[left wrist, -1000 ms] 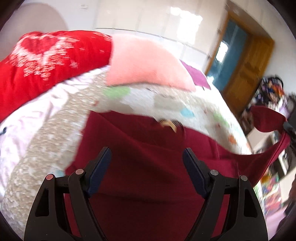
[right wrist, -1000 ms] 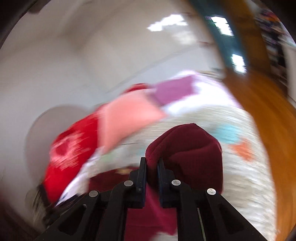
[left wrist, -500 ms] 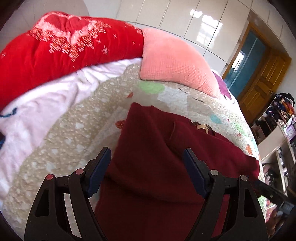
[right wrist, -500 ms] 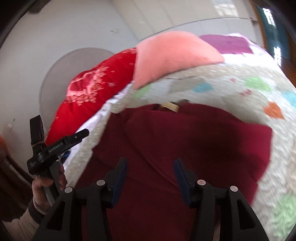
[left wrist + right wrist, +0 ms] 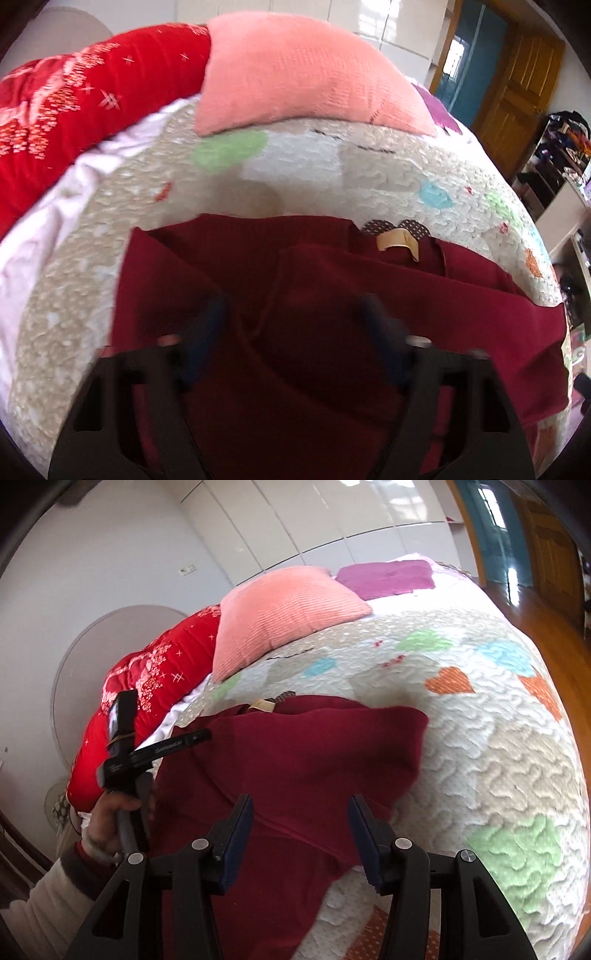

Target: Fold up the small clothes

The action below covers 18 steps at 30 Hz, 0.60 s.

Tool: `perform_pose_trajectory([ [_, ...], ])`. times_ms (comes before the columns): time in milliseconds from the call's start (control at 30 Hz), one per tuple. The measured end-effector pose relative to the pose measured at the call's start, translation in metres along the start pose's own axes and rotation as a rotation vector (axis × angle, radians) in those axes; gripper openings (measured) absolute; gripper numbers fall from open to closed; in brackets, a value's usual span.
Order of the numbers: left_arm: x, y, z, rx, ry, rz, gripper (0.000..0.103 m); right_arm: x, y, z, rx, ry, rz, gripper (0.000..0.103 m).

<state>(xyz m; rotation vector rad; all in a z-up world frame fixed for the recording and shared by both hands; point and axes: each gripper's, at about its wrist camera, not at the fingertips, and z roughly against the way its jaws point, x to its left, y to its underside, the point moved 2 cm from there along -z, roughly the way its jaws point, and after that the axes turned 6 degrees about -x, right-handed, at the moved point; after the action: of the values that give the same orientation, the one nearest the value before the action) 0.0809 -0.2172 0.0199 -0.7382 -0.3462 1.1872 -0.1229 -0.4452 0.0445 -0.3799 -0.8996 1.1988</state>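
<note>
A pink pillow (image 5: 306, 70) and red blanket (image 5: 74, 110) lie on the quilt (image 5: 480, 746).

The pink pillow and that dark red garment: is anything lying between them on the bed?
Only bare patchwork quilt separates the pink pillow from the dark red garment; both wrist views show it.

The dark red garment (image 5: 295, 760) lies partly folded on the patchwork quilt (image 5: 491, 746). The right gripper (image 5: 300, 834) hovers over the garment's near edge, jaws wide apart. Beyond the garment sits a pink pillow (image 5: 284, 613); the left gripper (image 5: 201, 735) is at the garment's left.
</note>
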Motion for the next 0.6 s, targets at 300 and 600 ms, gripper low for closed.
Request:
perform_pose_trajectory([
  [300,0.014,-0.025,0.084,-0.101,0.166,0.079,0.010,-0.014,-0.005,0.009,-0.046,0.071,-0.016,0.051],
  [600,0.086,0.016,0.075,-0.032,0.010,0.168,0.010,0.029,-0.009,-0.026,0.005,0.105,0.104,0.051],
])
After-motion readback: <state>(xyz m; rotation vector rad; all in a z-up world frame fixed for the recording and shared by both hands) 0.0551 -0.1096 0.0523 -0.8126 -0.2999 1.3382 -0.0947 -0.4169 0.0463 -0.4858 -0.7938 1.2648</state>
